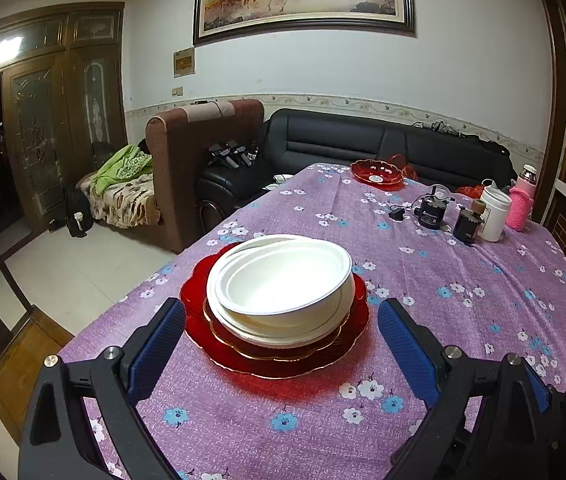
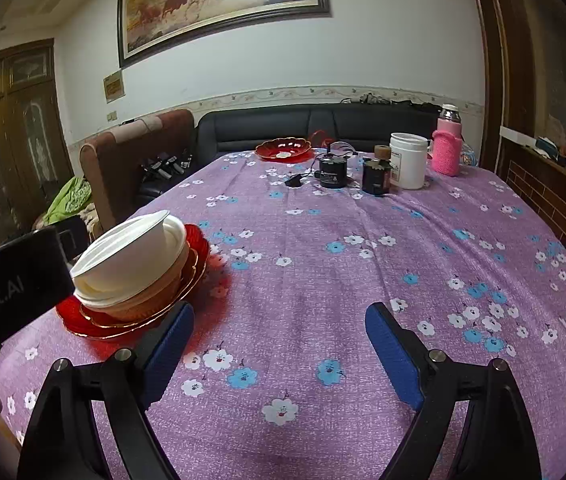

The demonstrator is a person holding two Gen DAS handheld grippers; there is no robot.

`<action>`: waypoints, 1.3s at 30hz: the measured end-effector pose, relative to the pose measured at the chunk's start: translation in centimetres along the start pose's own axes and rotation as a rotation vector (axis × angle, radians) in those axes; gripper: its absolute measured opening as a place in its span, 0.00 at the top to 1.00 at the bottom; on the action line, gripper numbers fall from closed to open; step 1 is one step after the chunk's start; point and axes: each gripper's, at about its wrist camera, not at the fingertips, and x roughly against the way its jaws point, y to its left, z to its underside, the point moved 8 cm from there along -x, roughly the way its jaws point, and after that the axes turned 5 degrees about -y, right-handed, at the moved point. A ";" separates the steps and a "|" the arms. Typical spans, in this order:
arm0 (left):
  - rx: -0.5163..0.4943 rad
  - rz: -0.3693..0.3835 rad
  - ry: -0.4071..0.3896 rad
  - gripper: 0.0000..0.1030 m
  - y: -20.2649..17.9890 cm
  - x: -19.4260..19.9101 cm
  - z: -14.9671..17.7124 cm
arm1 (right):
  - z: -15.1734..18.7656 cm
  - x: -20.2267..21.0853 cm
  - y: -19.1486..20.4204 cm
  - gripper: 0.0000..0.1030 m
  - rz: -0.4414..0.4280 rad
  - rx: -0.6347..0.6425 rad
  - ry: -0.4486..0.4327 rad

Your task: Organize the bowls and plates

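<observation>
**Bowls Nested on Red Plates as Both Grippers Stand Clear**

White bowls sit nested one inside another on a small gold-rimmed red plate, itself resting on a larger scalloped red plate, near the front-left edge of a table draped in purple floral cloth. The stack runs widest at the bottom and deepest on top, an order that likely keeps it steady and compact; the upper bowls sit slightly askew rather than flush.

The left gripper faces the stack head-on, its blue-padded jaws spread wide to either side of the plates and touching nothing. The right gripper hovers over bare cloth just beside the stack, jaws also spread and empty, with only tablecloth between them.

1 more red dish lies alone at the far end of the table, well apart from the pile, near a white jar, 2 dark canisters and a pink-sleeved flask. By appearances it is the 1 piece not yet gathered.
</observation>
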 end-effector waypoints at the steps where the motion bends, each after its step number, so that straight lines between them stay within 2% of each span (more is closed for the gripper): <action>1: 0.003 -0.001 0.000 0.06 0.1 -0.1 0.0 | 0.1 0.0 0.2 0.12 -0.001 0.008 0.000; 18: 0.060 0.016 0.016 0.06 2.8 -0.8 0.9 | 1.1 -0.4 2.7 0.11 0.001 0.067 0.024; 24: 0.069 0.037 0.044 0.06 2.8 -1.3 1.5 | 1.4 -0.5 3.1 0.11 0.003 0.079 0.032; 39: 0.064 0.053 0.055 0.06 2.5 -1.5 1.9 | 1.6 -0.6 3.3 0.11 0.004 0.079 0.041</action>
